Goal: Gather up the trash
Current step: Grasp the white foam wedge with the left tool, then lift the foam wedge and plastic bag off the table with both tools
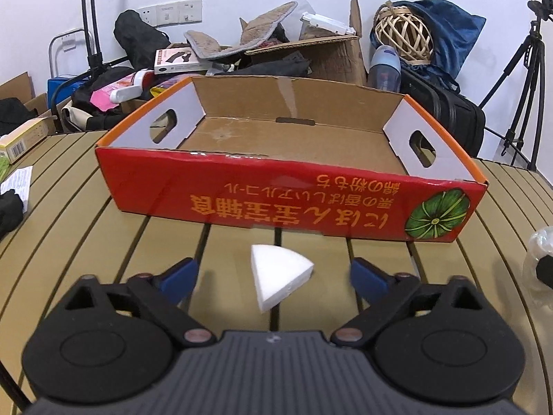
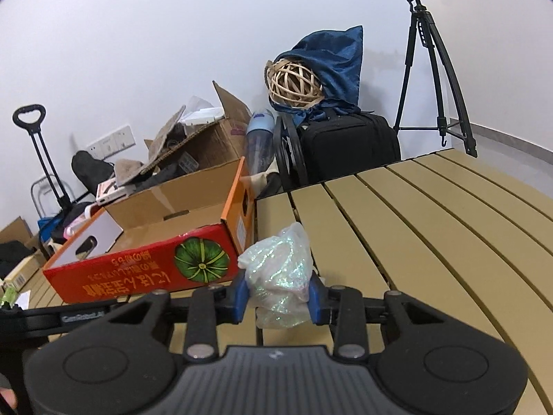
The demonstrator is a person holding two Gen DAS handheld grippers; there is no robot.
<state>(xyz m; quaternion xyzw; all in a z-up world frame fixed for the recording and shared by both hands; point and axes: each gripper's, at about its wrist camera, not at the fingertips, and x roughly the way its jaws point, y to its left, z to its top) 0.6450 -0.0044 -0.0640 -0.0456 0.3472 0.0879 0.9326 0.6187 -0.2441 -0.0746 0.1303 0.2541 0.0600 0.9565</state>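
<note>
white foam is what sits between your left gripper (image 1: 273,271) fingers: one wedge-shaped foam piece (image 1: 278,275) lying on the slatted tan table (image 1: 103,228), with clear gaps to both blue pads, so that gripper is spread wide and grasps nothing. just beyond the wedge stands one red cardboard tray (image 1: 276,204) with a green pumpkin printed on its near wall and two handle cut-outs, one in each end wall; its brown floor looks bare.

your right gripper (image 2: 278,299) is clenched on one crumpled iridescent plastic bag (image 2: 281,273); both blue pads press into its sides, and it bulges above and below them. it sits just beside the tray's near right corner, over the table slats. whether the bag's bottom touches the table, you cannot tell.

behind the table you have one tripod (image 2: 432,69), one black suitcase (image 2: 349,145) and one woven rattan ball (image 2: 293,84).
</note>
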